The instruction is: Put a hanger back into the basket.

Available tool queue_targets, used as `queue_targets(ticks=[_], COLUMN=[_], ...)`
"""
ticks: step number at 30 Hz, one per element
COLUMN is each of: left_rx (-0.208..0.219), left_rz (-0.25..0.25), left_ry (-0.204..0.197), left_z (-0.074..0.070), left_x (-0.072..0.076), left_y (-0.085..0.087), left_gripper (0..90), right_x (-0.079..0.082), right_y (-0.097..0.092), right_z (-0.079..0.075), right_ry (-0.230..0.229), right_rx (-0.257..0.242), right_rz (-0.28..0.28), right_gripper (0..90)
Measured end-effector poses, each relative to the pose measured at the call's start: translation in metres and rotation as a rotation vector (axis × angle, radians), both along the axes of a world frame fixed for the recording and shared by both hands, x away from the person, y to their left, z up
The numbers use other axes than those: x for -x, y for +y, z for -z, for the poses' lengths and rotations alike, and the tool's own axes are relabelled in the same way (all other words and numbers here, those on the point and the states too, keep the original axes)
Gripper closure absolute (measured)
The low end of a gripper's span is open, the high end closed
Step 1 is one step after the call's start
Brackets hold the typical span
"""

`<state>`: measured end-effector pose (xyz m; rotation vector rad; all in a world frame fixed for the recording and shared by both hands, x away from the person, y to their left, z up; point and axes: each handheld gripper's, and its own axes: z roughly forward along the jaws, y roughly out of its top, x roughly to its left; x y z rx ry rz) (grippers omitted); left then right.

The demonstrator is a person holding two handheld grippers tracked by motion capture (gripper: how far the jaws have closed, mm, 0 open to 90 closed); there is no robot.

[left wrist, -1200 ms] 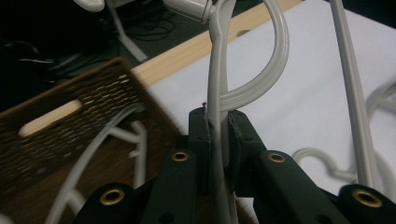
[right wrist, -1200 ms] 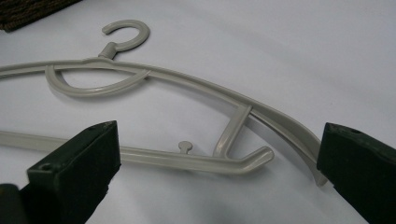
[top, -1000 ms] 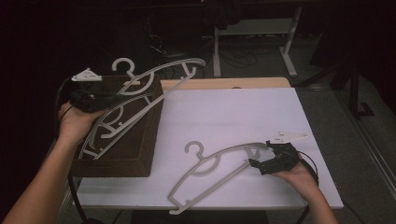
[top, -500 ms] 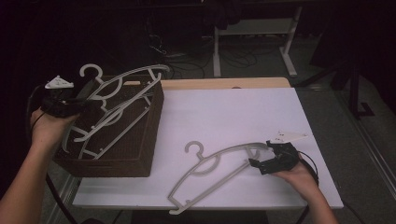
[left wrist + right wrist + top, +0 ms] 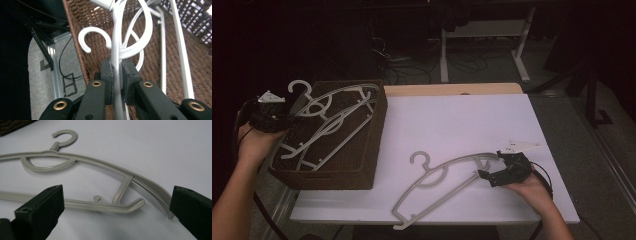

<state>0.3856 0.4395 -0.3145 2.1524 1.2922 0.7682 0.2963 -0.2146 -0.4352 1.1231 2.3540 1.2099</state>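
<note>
Two hangers, one basket, tongs at each end.

The white surface [image 5: 452,125] carries a brown wicker basket [image 5: 362,165] at its left edge and a grey hanger [image 5: 439,182] lying flat near the front. White hangers [image 5: 329,122] lie in the basket, one hook poking over its far left corner. Left tongs [image 5: 117,75] pinch a white hanger's bar. Right tongs [image 5: 117,212] are spread wide around the grey hanger's end, on the surface.
</note>
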Motion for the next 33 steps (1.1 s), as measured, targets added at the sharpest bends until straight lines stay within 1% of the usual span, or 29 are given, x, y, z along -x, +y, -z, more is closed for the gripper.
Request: queue_targets(ticks=[3,8,10,11,12,13,14,15,16,17,18,19,20,21,22,23,24,25,26,28,29,30,33], left_rx=[-0.022,-0.061,-0.047,-0.047,-0.025,-0.025,-0.011,-0.021,-0.003,0.028,0.045,0.045,0.055,0.071,0.084,0.103,0.124,0.144,0.182,0.21,0.21,0.242,0.282], left_rz=[0.007,0.009,0.003,0.003,-0.007,-0.007,-0.011,-0.014,-0.008,-0.007,-0.012,-0.012,-0.01,-0.006,0.0,0.007,0.017,0.029,0.059,0.088,0.088,0.115,0.169], left_ry=[0.019,0.035,0.046,0.046,0.088,0.088,0.091,0.089,0.077,0.071,0.064,0.064,0.059,0.051,0.047,0.039,0.035,0.031,0.025,0.022,0.022,0.01,-0.006], left_z=[0.006,0.019,0.024,0.024,0.03,0.03,0.033,0.033,0.032,0.031,0.029,0.029,0.027,0.025,0.022,0.02,0.018,0.016,0.014,0.011,0.011,0.008,0.002], left_x=[-0.006,-0.015,-0.018,-0.018,-0.019,-0.019,-0.018,-0.017,-0.015,-0.014,-0.013,-0.013,-0.012,-0.012,-0.011,-0.01,-0.009,-0.009,-0.008,-0.007,-0.007,-0.005,-0.002], left_y=[-0.006,-0.018,-0.02,-0.02,-0.018,-0.018,-0.016,-0.015,-0.013,-0.012,-0.011,-0.011,-0.01,-0.009,-0.009,-0.01,-0.011,-0.013,-0.018,-0.025,-0.025,-0.033,-0.048], left_gripper=[81.6,81.6,81.5,81.3,80.7,79.8,76.5,70.6,66.4,64.4,61.4,58.7,58.7,57.1,52.8,52.8,47.8,47.8,42.4,37.8,35.9,34.1,30.2], right_x=[0.0,0.0,0.0,0.0,0.0,0.0,0.0,0.0,0.0,0.0,0.0,0.0,0.0,0.0,0.0,0.0,0.001,0.001,0.001,0.001,0.001,0.001,0.001], right_y=[0.0,-0.001,-0.001,-0.001,0.0,-0.001,-0.001,-0.001,-0.001,-0.001,-0.001,-0.001,-0.001,0.0,0.0,0.0,-0.001,-0.001,-0.002,-0.003,-0.003,-0.003,-0.003], right_z=[0.0,0.0,0.0,0.0,0.0,0.0,0.0,0.0,0.0,0.0,0.0,0.0,0.0,0.0,0.0,0.0,0.0,0.0,0.0,0.0,0.0,0.0,0.001], right_ry=[0.001,0.001,0.002,0.002,0.001,0.001,0.002,0.002,0.002,0.0,0.0,0.001,0.001,0.0,0.001,0.001,-0.001,-0.001,0.001,0.0,0.0,0.0,0.001], right_rx=[0.001,-0.003,-0.001,-0.001,-0.002,-0.002,-0.003,-0.005,-0.005,-0.006,-0.005,-0.006,-0.006,-0.006,-0.008,-0.008,-0.01,-0.01,-0.01,-0.013,-0.013,-0.012,-0.011], right_rz=[0.001,0.004,0.004,0.004,0.003,0.003,0.003,0.003,0.003,0.003,0.002,0.003,0.003,0.002,0.001,0.001,-0.001,-0.001,0.001,0.003,0.003,0.004,0.003], right_gripper=[0.0,0.0,0.0,0.0,0.0,0.0,0.0,0.0,0.0,0.0,0.0,0.0,0.0,0.0,0.0,0.0,0.0,0.0,0.0,0.0,0.0,0.0,0.0])
